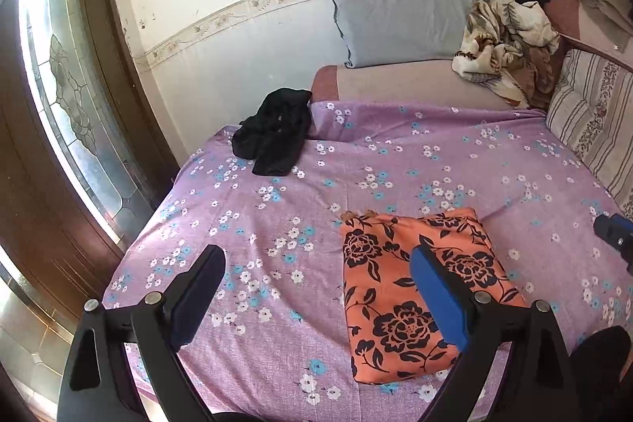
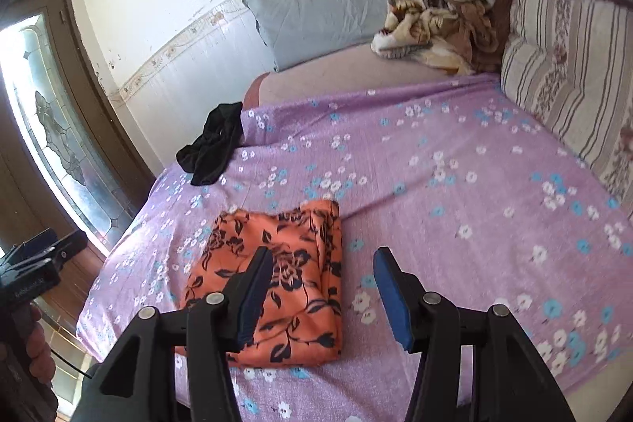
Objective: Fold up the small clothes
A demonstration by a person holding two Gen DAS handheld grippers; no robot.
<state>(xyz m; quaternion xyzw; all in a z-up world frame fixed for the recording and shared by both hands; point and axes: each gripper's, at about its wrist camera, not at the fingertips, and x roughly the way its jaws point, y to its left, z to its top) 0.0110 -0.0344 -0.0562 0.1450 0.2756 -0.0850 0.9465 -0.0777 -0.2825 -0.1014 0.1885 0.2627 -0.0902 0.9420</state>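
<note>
my left hand-held gripper [image 1: 316,287] hangs over the near edge of the bed [image 1: 395,161], its fingers spread wide with nothing between them. my right hand-held gripper [image 2: 322,287] is spread too, empty, its left finger [image 2: 255,287] above the folded orange cloth [image 2: 277,271]. that cloth, printed with black flowers, lies flat on the purple sheet [image 2: 455,165] near the front edge, folded into a neat rectangle. farther back, near the left edge of the sheet, a black garment [image 1: 275,135] lies crumpled and unfolded, well apart from the orange one. behind it a grey pillow [image 1: 399,14] leans on the wall, a rumpled blanket [image 1: 506,46] just beside it, and a striped cushion [image 2: 565,66] lines the right side.
</note>
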